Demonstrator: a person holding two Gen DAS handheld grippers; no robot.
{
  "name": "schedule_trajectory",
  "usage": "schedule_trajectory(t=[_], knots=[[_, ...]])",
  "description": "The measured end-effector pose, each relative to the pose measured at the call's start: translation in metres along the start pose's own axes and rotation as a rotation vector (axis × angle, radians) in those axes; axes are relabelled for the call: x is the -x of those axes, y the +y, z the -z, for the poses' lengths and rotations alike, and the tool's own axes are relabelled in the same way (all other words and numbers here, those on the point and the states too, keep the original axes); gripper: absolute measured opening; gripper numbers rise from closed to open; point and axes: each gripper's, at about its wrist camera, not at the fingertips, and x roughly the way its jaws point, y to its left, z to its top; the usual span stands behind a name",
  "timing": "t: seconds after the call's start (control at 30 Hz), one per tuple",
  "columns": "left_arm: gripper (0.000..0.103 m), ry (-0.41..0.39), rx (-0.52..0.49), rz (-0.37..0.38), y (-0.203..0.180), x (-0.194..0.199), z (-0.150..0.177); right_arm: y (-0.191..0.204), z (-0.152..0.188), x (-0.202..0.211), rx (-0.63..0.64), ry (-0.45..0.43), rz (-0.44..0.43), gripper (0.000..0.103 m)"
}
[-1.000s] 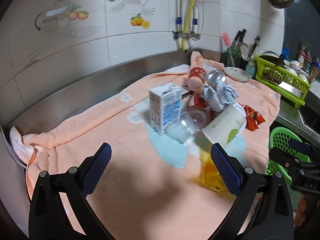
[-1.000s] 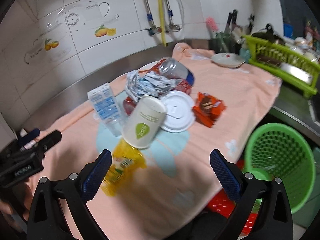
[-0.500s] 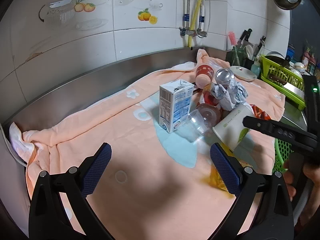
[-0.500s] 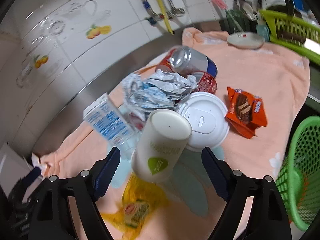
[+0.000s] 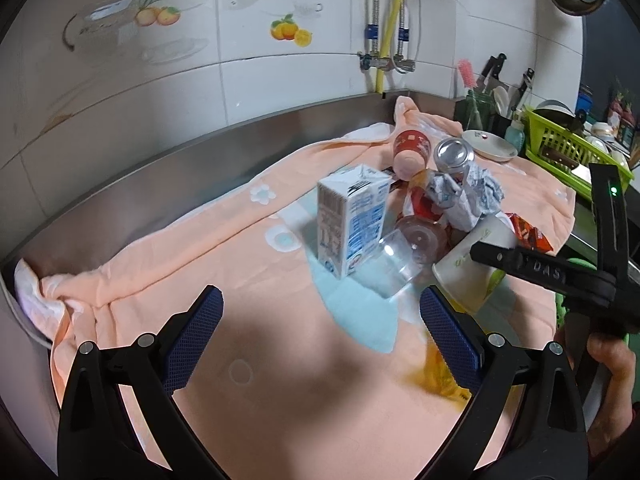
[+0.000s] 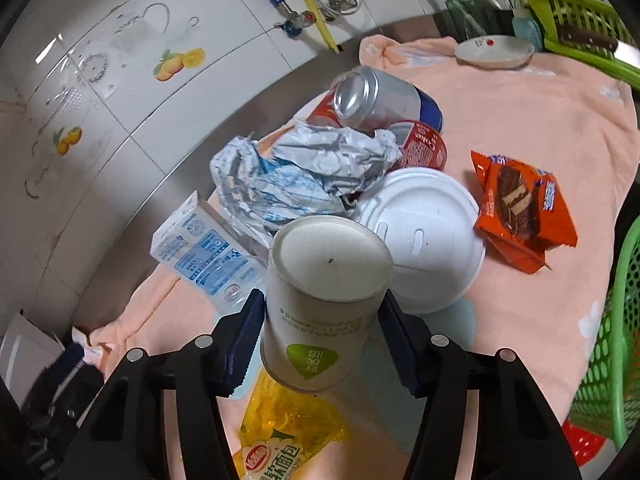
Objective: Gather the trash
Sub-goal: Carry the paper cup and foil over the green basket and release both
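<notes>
Paper cup (image 6: 324,300) between right gripper (image 6: 322,334) fingers (image 6: 244,340), touching both

**Black frames, blue pads, bare skin**

The left gripper (image 5: 320,320) and right gripper (image 6: 322,336) share one build: matte black linkage arms with round silver screws and fingers (image 5: 192,336) faced in dark blue textured pads. The right unit carries white lettering and a green light. A bare-skinned hand (image 5: 608,384) shows.

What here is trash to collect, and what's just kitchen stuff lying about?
Trash: paper cup, lid, crumpled paper, milk carton, cans, orange wrapper, yellow bag; bin.
Not trash: dish, drying rack, towel.
</notes>
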Motion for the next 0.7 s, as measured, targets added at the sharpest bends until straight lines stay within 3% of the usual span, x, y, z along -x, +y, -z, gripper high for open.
schedule_trajectory(t=[0.23, 0.4, 0.53, 0.7], knots=[[0.097, -0.026, -0.066, 0.067, -0.032, -0.012, -0.026, -0.006, 0.008, 0.038, 0.029, -0.035, -0.018, 0.056], [0.097, -0.007, -0.138, 0.17, -0.069, -0.037, -0.046, -0.027, 0.017, 0.077, 0.022, -0.074, 0.016, 0.056], [0.097, 0.02, -0.181, 0.217, -0.095, -0.061, -0.056, -0.05, 0.023, 0.111, 0.028, -0.118, 0.112, 0.056], [0.085, 0.056, -0.217, 0.278, -0.116, -0.085, -0.065, -0.083, 0.034, 0.147, 0.053, -0.175, 0.304, 0.056]])
